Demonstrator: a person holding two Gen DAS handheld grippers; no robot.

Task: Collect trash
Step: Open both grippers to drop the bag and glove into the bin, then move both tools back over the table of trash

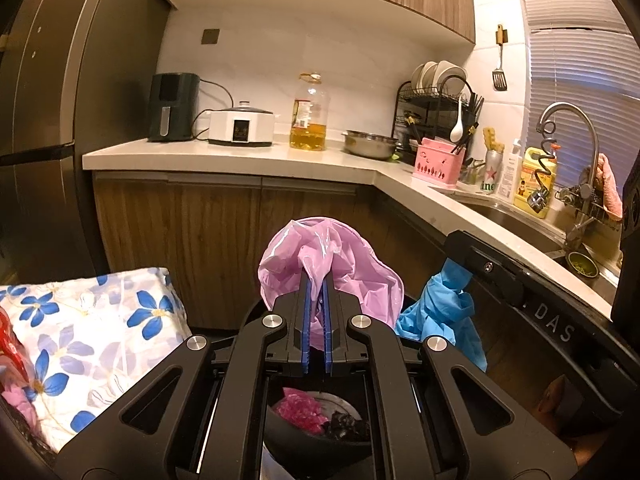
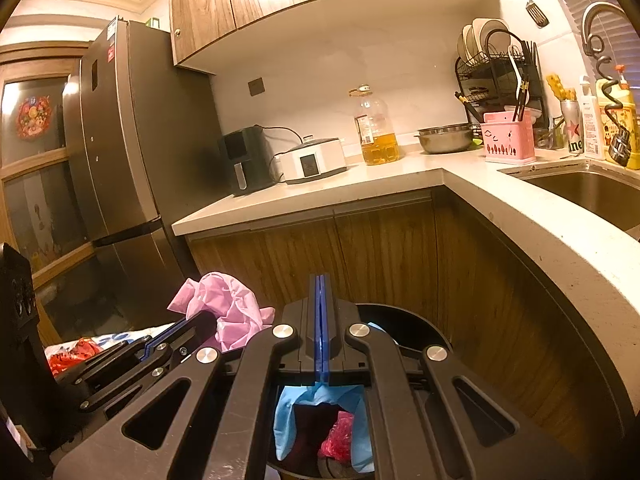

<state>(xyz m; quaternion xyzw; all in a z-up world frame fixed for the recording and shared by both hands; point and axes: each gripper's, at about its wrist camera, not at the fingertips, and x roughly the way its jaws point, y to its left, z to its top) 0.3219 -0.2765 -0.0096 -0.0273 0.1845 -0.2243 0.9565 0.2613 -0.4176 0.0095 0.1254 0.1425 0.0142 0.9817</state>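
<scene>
My left gripper (image 1: 317,280) is shut on the bunched mouth of a pink plastic bag (image 1: 352,256), held above a round black bin (image 1: 316,436). My right gripper (image 2: 320,280) is shut on a blue plastic bag (image 2: 296,404) that hangs under its fingers. The blue bag (image 1: 440,316) also shows in the left wrist view, to the right of the pink one. The pink bag (image 2: 228,312) and the left gripper's fingers (image 2: 168,340) show at the left of the right wrist view. Pink and dark trash (image 1: 304,408) lies inside the bin (image 2: 408,324).
A floral blue-and-white bag (image 1: 92,332) with red packaging (image 2: 80,350) sits to the left. An L-shaped counter (image 1: 240,152) carries an air fryer (image 1: 174,106), cooker, oil bottle (image 1: 310,114), steel bowl, dish rack (image 1: 436,108). The sink (image 2: 592,196) is right; a fridge (image 2: 120,140) left.
</scene>
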